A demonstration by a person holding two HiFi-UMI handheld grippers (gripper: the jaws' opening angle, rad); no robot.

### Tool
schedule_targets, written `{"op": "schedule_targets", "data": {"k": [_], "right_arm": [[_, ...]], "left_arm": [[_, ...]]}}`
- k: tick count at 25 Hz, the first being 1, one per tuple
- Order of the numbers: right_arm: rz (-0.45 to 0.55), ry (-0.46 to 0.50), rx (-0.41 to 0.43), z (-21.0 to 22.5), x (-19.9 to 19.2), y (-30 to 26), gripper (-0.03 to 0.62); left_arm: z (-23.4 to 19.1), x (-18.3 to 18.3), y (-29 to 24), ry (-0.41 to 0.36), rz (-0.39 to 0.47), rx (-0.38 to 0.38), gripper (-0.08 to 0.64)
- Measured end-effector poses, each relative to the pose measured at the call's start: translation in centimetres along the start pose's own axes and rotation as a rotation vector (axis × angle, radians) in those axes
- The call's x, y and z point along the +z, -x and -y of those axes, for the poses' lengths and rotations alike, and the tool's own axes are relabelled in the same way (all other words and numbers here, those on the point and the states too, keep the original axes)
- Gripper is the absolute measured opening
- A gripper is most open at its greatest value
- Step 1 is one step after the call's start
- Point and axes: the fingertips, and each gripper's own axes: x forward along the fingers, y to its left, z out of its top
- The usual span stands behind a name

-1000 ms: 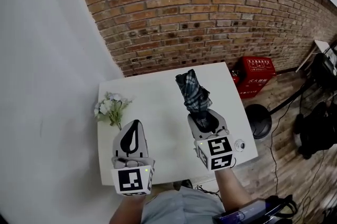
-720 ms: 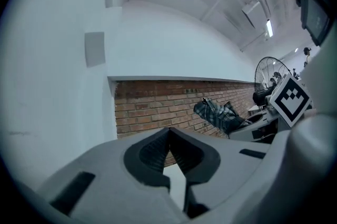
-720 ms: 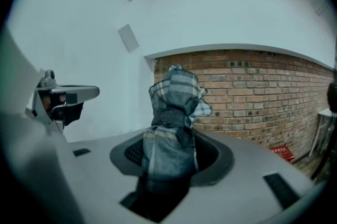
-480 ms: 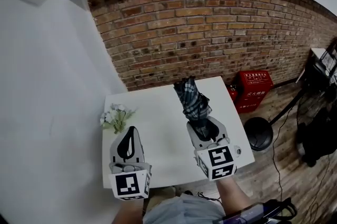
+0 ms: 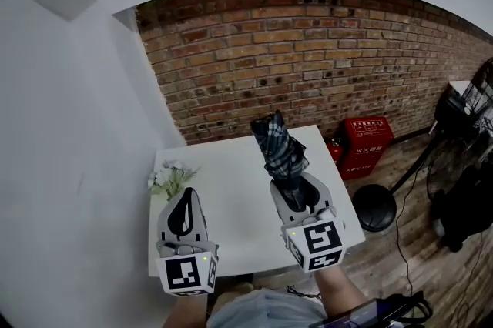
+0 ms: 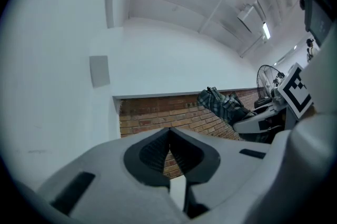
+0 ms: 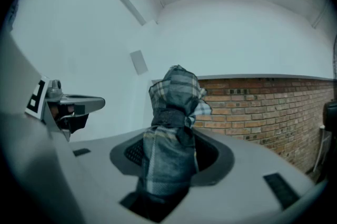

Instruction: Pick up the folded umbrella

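Above the right half of the white table, your right gripper is clamped on the folded umbrella, with its 2 jaws pressing the plaid bundle at its near end. The umbrella's long axis runs straight on from the jaws, and its free end points over the table's far edge toward the brick wall. Since the tip overlaps that wall in the head view, I judge the umbrella is off the table's surface and the pick-up is nearly done. In the right gripper view a dark strap cinches the fabric just beyond the jaws, so most of the length overhangs ahead of your grip. Any further lift calls for a firm, level hold so that end does not droop. Your left gripper hangs above the table's near left part with its 2 jaws pressed together on nothing. It is well apart from the umbrella, so the right hand alone carries the load. At the table's left edge lies 1 bunch of flowers, clear of both grippers.
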Motion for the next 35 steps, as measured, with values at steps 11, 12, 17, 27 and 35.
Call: {"op": "schedule_targets", "data": {"k": [11, 12, 17, 27, 35], "right_arm": [[0.103, 0.039, 0.0, -0.3, 3.7, 1.5, 0.189], [0.107, 0.041, 0.0, -0.3, 3.7, 1.5, 0.189], [0.116, 0.041, -0.001, -0.2, 3.6, 1.5, 0.19], [0.129, 0.049, 0.005, -0.5, 3.7, 1.1, 0.189], [0.116, 0.038, 0.006, -0.4, 3.4, 0.7, 0.189]], "left_arm": [[0.0, 2.0, 0.6, -0.013, 0.039, 0.011, 0.006], [0.0, 2.0, 0.6, -0.014, 0.041, 0.012, 0.006], [0.1, 1.9, 0.6, -0.013, 0.044, 0.016, 0.006], [-0.7, 1.9, 0.6, -0.018, 0.044, 0.036, 0.006], [-0.6, 1.4, 0.3, -0.019, 0.034, 0.027, 0.006]]}}
